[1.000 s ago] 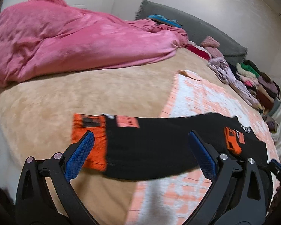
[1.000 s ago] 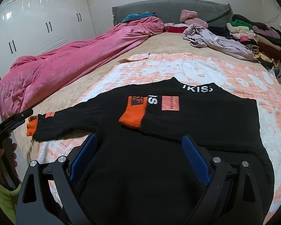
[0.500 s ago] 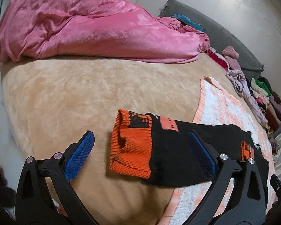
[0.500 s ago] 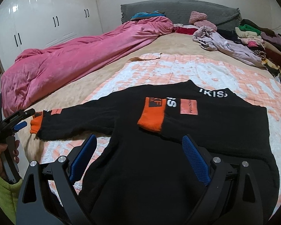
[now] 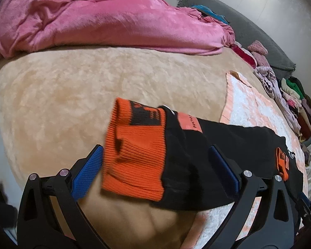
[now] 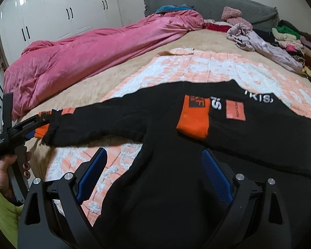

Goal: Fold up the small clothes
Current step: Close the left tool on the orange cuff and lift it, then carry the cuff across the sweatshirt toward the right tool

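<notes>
Both grippers stand spread with nothing between their pads. Left gripper [image 5: 155,171] hovers right at the orange cuff [image 5: 134,155] of the outstretched sleeve [image 6: 105,122] of the black sweater [image 6: 197,166], the cuff lying between its open fingers and partly across the left one; whether a pad already touches the knit is hard to tell from the blur. Right gripper [image 6: 153,176] hangs over the lower body of the same sweater, the hem region directly beneath and ahead of it. Farther ahead of the right gripper, the other sleeve is already folded across the chest, its orange cuff [image 6: 193,118] lying flat beside the white lettering.

The step in hand looks like taking the remaining sleeve and folding it inward over the chest. To do it well, the left gripper should close on the full thickness of the ribbed cuff, not just one layer, then lift only enough to clear the bed [image 5: 62,95] and carry the cuff toward the folded one, so the crease falls along the shoulder line. The right gripper would do best pressing or pinning the body so it does not drag over the peach-and-white blanket [image 6: 207,66]. The pink duvet [image 5: 93,18] lies well beyond the left gripper, out of the way.
</notes>
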A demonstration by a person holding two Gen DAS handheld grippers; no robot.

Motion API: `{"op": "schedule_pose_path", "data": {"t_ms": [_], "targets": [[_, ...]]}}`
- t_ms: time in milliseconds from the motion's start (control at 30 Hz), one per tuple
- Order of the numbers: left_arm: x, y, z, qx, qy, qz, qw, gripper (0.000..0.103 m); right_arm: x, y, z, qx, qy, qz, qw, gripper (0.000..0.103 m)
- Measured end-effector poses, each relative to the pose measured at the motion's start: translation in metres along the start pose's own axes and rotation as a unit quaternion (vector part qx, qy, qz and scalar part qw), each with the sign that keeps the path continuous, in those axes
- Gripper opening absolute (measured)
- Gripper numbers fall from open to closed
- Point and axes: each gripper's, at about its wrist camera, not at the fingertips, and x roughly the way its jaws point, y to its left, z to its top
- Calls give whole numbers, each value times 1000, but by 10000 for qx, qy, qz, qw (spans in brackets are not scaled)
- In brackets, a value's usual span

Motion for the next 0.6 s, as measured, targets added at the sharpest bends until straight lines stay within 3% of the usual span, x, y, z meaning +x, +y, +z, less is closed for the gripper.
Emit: {"op": "schedule_pose_path", "data": {"t_ms": [67, 133, 300, 367, 500, 600], "targets": [[4, -5, -1, 112, 88, -30, 9999, 89, 1, -1, -2, 25, 22, 0, 10000, 92], [4, -9, -2, 187, 87, -1, 9998, 77, 2, -2, -4, 45, 32, -2, 10000, 92], [1, -10, -2, 237, 70, -143, 9996, 28, 2, -8, -6, 129, 34, -19, 9999, 92], [-1, -13, -2, 266, 86, -241, 9993, 15, 1, -10, -7, 167, 26, -20, 9999, 92], [-12, -24, -1, 353, -103, -479, 9982, 9, -4, -16, -8, 223, -11, -35, 9997, 92], [-28, -35, 0, 345, -227, -926, 9948, 8, -9, -25, -11, 311, -35, -77, 9995, 92]]}}
